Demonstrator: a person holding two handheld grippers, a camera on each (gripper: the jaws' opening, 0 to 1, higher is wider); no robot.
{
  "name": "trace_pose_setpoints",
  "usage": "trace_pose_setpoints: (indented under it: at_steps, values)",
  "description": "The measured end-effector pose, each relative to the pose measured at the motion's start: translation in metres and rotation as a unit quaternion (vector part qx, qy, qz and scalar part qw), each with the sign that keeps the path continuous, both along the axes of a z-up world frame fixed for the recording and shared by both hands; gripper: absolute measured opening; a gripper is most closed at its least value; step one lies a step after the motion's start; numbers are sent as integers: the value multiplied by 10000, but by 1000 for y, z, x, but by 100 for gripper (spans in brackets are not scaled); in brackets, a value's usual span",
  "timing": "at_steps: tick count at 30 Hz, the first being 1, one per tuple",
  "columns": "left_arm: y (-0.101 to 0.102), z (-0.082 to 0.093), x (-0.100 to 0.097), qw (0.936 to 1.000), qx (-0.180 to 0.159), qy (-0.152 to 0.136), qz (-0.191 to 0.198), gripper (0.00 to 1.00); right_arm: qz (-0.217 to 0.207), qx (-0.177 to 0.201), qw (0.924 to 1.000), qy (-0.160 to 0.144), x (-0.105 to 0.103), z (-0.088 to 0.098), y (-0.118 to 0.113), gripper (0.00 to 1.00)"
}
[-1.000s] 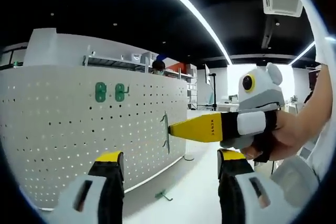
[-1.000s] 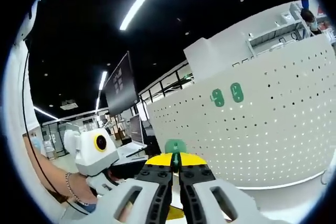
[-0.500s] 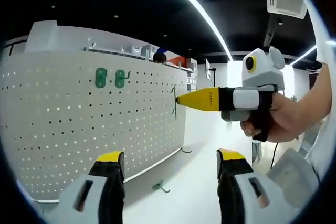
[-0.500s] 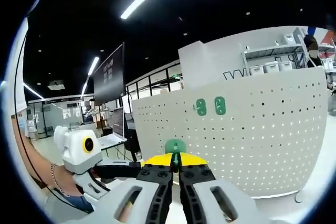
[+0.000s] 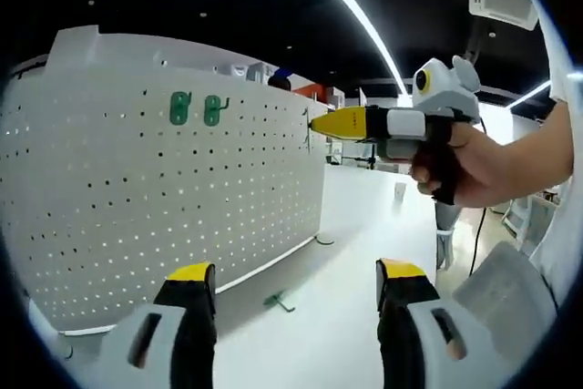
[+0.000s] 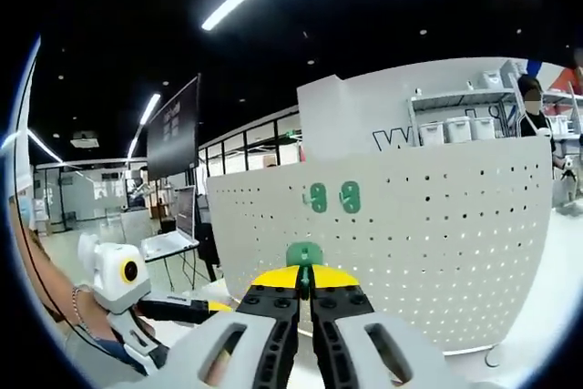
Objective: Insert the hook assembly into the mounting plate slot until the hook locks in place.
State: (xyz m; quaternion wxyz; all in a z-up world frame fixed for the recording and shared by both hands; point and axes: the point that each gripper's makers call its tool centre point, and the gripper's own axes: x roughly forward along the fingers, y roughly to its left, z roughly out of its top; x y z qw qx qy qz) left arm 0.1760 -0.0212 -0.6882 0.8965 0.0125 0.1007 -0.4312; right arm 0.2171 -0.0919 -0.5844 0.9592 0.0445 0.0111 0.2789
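The white perforated mounting plate (image 5: 137,198) stands upright on the left of the left gripper view, with two green hooks (image 5: 196,108) hung near its top. My right gripper (image 5: 314,125) comes in from the right, held by a hand, shut on a green hook assembly (image 5: 307,134) close to the plate's right edge. In the right gripper view the hook assembly (image 6: 303,254) sticks up from my shut right gripper (image 6: 305,291), facing the plate (image 6: 437,234) and its hung hooks (image 6: 332,197). My left gripper (image 5: 296,284) is open with nothing between its fingers, and shows again as the left gripper (image 6: 173,302) low on the left.
A loose green hook (image 5: 278,301) lies on the white table (image 5: 355,334) in front of the plate, and another hook (image 5: 322,241) lies by the plate's right foot. A person (image 6: 530,102) stands behind the plate by shelving.
The right gripper with the hook now sits higher against the plate's right edge. In the right gripper view the plate looks smaller and farther off. The left jaws are unchanged.
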Motion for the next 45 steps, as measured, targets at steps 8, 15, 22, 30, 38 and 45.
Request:
trace_pose_setpoints:
  at_steps: [8, 15, 22, 30, 38, 45]
  values:
    - [7, -12, -6, 9999, 80, 151, -11, 72, -52, -59, 10000, 33, 6, 0, -7, 0]
    - [13, -23, -13, 9996, 168, 232, -59, 72, -177, -105, 9998, 73, 14, -2, -17, 0]
    - [20, -34, -20, 9992, 207, 342, -92, 72, -275, -95, 9995, 90, 22, 0, -23, 0]
    - [24, -40, -26, 9988, 241, 401, -142, 72, -376, -121, 9992, 59, 31, 4, -27, 0]
    - [31, -46, -29, 9986, 259, 444, -102, 72, -537, -68, 9985, 54, 43, 8, -33, 0]
    - [32, -52, -34, 9983, 314, 480, -134, 72, -680, -27, 9977, 16, 55, 13, -38, 0]
